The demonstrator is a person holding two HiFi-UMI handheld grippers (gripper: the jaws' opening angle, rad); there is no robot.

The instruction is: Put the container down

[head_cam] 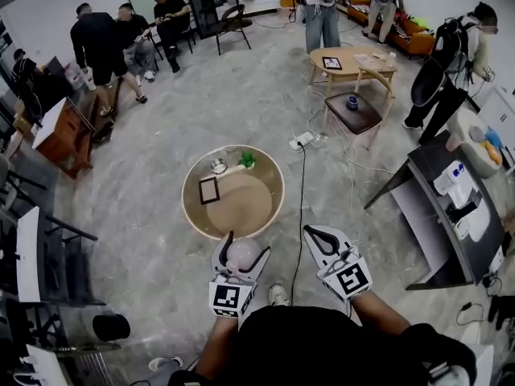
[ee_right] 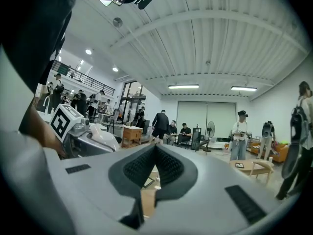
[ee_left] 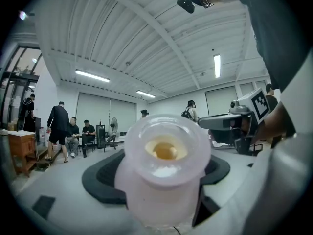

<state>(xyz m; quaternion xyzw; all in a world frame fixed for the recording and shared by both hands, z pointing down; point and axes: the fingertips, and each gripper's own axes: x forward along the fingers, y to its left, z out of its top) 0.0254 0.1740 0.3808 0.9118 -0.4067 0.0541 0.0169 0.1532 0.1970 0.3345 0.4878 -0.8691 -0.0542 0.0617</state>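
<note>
A translucent pale-pink container (head_cam: 242, 256) with something yellowish inside sits upright between the jaws of my left gripper (head_cam: 246, 246), which is shut on it. It hangs just off the near edge of the round wooden table (head_cam: 269, 207). In the left gripper view the container (ee_left: 164, 173) fills the middle and my left gripper (ee_left: 161, 180) clasps its sides. My right gripper (head_cam: 312, 233) is to the right of the table, off its edge, shut on nothing. Its pads meet at the tip of my right gripper (ee_right: 155, 150) in the right gripper view.
On the table are a dark picture frame (head_cam: 209, 190), a small metal bowl (head_cam: 218, 166) and a green item (head_cam: 248, 160). A power strip (head_cam: 302, 141) and its cable lie on the floor beyond. A dark desk (head_cam: 438, 215) stands right, and a stool (head_cam: 354, 112) and several people farther back.
</note>
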